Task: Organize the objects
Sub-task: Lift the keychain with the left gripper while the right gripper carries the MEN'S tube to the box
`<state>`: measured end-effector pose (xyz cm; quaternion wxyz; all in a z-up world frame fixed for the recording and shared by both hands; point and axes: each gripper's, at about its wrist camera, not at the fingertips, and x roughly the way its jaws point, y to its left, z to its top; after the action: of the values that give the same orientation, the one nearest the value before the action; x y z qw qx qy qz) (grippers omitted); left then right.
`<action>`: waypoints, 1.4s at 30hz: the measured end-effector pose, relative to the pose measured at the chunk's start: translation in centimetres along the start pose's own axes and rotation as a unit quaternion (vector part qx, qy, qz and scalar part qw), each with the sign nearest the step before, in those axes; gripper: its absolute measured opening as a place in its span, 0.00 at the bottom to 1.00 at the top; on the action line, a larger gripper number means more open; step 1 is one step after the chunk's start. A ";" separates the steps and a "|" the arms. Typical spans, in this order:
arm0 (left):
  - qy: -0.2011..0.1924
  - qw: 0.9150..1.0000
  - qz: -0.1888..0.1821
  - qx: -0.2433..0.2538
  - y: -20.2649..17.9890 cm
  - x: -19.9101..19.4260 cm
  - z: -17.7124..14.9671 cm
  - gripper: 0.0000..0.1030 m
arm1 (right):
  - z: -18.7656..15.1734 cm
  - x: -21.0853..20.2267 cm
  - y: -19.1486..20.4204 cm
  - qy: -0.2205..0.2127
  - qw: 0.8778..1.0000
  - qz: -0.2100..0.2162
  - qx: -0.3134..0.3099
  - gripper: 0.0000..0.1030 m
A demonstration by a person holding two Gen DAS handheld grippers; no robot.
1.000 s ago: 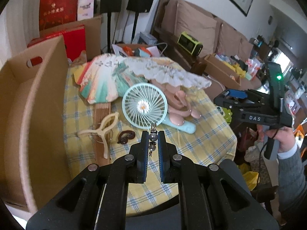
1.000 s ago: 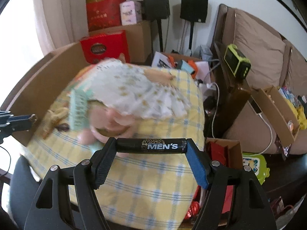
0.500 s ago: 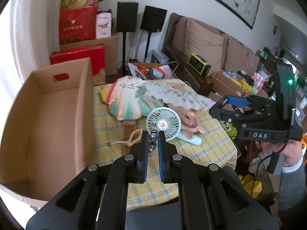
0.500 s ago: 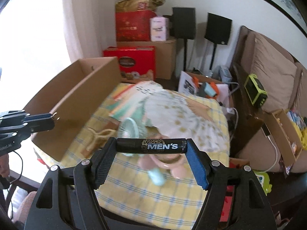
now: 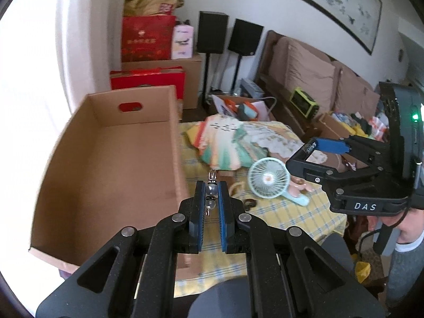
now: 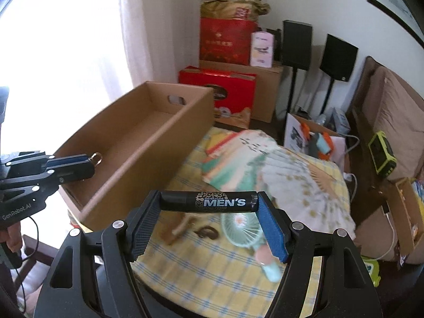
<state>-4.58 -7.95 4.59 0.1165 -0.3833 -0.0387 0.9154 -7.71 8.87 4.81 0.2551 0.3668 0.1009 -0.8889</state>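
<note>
My left gripper (image 5: 211, 184) is shut on a small silver beaded charm (image 5: 211, 190) with a metal clip at its end. In the right wrist view the left gripper (image 6: 90, 165) hangs at the near end of the open cardboard box (image 6: 148, 143), whose inside shows bare (image 5: 119, 159). The right gripper (image 6: 209, 197) is shut on a black tube (image 6: 209, 202) labelled MEN'S, held crosswise by its ends between the blue pads. It hovers above the yellow checked table (image 5: 278, 212), near a mint hand fan (image 5: 269, 177).
Painted paper fans (image 5: 230, 145), a pale forked wooden piece (image 6: 180, 228) and a brown clip (image 6: 208, 232) lie on the cloth. Red gift boxes (image 5: 147, 79), two black speakers (image 5: 213, 35) and a sofa (image 5: 312, 71) stand behind. A person's hand (image 5: 397, 225) holds the right gripper.
Both grippers have risen and drawn back from the table, swinging left so the box fills more of each view. The charm and the tube stay gripped.
</note>
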 end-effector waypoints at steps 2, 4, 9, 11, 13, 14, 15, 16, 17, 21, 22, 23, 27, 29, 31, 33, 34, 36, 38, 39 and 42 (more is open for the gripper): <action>-0.001 1.000 0.007 -0.008 1.0 -0.1 0.0 0.08 | 0.4 0.5 0.9 0.001 1.000 0.002 -0.001 0.71; -0.003 1.000 0.014 -0.015 1.9 -0.3 0.0 0.08 | 0.7 1.0 1.6 0.001 1.000 0.005 0.000 0.71; -0.006 0.999 0.033 -0.029 3.7 -0.6 -0.2 0.08 | 1.8 1.9 3.3 0.002 1.000 0.014 0.003 0.71; -0.008 0.998 0.040 -0.037 4.5 -0.7 -0.3 0.08 | 2.2 2.3 4.1 0.002 1.000 0.016 0.001 0.71; -0.009 0.998 0.047 -0.045 5.3 -0.7 -0.3 0.08 | 2.6 2.8 4.7 0.003 1.000 0.016 0.002 0.71; -0.010 0.997 0.051 -0.049 5.7 -0.8 -0.4 0.08 | 2.8 3.0 5.0 0.003 1.000 0.017 0.003 0.71; -0.011 0.997 0.055 -0.052 6.0 -0.8 -0.6 0.08 | 2.9 3.3 5.2 0.003 1.000 0.018 0.005 0.71; -0.011 0.997 0.060 -0.055 6.4 -0.8 -0.7 0.08 | 3.2 3.5 5.5 0.003 1.000 0.019 0.008 0.71; -0.011 0.996 0.064 -0.059 6.8 -0.8 -0.8 0.08 | 3.4 3.8 5.9 0.002 1.000 0.020 0.010 0.71; -0.010 0.995 0.071 -0.074 8.3 -0.5 -1.1 0.08 | 4.0 4.6 7.4 0.001 1.000 0.026 0.011 0.71; -0.010 0.994 0.074 -0.077 8.7 -0.4 -1.2 0.08 | 4.1 4.8 7.8 0.001 1.000 0.029 0.011 0.71; -0.010 0.994 0.076 -0.081 9.1 -0.3 -1.3 0.08 | 4.2 5.0 8.2 0.001 0.999 0.033 0.012 0.71; -0.006 0.993 0.082 -0.089 10.4 0.0 -1.7 0.08 | 4.4 6.0 9.9 0.003 0.999 0.048 0.005 0.72; -0.003 0.992 0.086 -0.092 11.0 0.2 -1.9 0.08 | 4.4 6.4 10.8 0.005 0.999 0.054 -0.001 0.72; 0.000 0.991 0.089 -0.097 11.7 0.4 -2.2 0.08 | 4.3 6.9 11.6 0.007 0.998 0.059 -0.007 0.72; 0.003 0.991 0.090 -0.102 12.5 0.7 -2.6 0.08 | 4.0 7.4 12.4 0.011 0.998 0.063 -0.016 0.72; 0.006 0.990 0.091 -0.104 12.8 0.8 -2.7 0.08 | 3.9 7.7 12.8 0.013 0.998 0.064 -0.020 0.72; 0.010 0.990 0.093 -0.110 13.5 1.1 -3.0 0.08 | 3.7 8.4 13.4 0.019 0.997 0.068 -0.026 0.72; 0.014 0.989 0.094 -0.115 14.0 1.5 -3.3 0.08 | 3.5 9.0 13.8 0.022 0.997 0.070 -0.031 0.72; 0.015 0.988 0.095 -0.118 14.2 1.6 -3.5 0.08 | 3.5 9.2 13.9 0.023 0.997 0.071 -0.033 0.72; 0.015 0.988 0.094 -0.125 14.7 1.7 -3.8 0.08 | 3.4 9.6 14.2 0.023 0.996 0.076 -0.037 0.72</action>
<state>-5.73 -21.88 -1.63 -0.0179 -0.4104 -0.1145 0.9045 -8.05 -8.05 0.52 0.3326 0.3843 0.1114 -0.8540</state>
